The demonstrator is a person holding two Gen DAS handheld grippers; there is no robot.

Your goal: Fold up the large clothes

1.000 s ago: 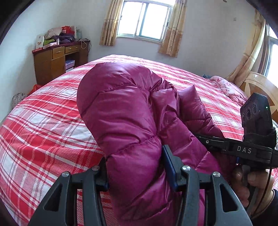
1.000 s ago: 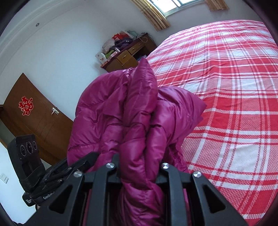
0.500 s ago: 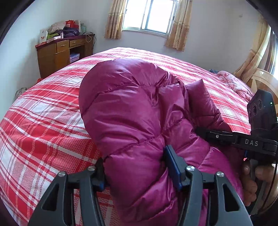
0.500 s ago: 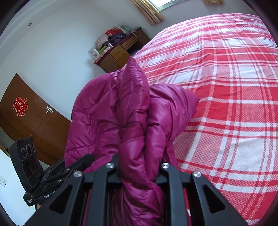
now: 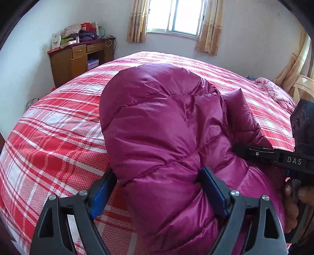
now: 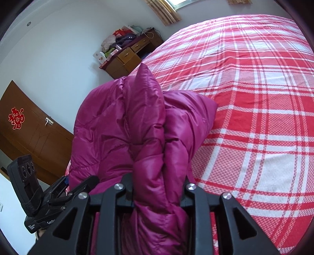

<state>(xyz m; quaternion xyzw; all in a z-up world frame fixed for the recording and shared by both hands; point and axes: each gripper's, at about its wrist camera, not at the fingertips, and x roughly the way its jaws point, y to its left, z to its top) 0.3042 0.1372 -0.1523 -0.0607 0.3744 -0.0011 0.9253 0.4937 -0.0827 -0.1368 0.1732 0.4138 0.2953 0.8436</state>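
A magenta puffy down jacket (image 5: pixel 162 125) is bunched up and held above the near part of a bed with a red and white plaid cover (image 5: pixel 53 141). My left gripper (image 5: pixel 157 186) is shut on a thick padded fold of it, blue pads pressed into the fabric. My right gripper (image 6: pixel 159 188) is shut on another fold of the jacket (image 6: pixel 137 125), which rises upright in front of it. The right gripper also shows at the right edge of the left wrist view (image 5: pixel 274 155), close beside the left one. The jacket's lower part is hidden.
The plaid bed (image 6: pixel 255 98) stretches far ahead. A wooden desk (image 5: pixel 78 56) piled with clothes stands at the far left wall. A window with curtains (image 5: pixel 172 17) is behind the bed. A pink blanket (image 5: pixel 272 92) lies at the far right. A brown door (image 6: pixel 29 127) is left.
Both grippers have moved a little nearer the bed with the jacket still held. The jacket sits lower in view and the bed fills more of the frames.
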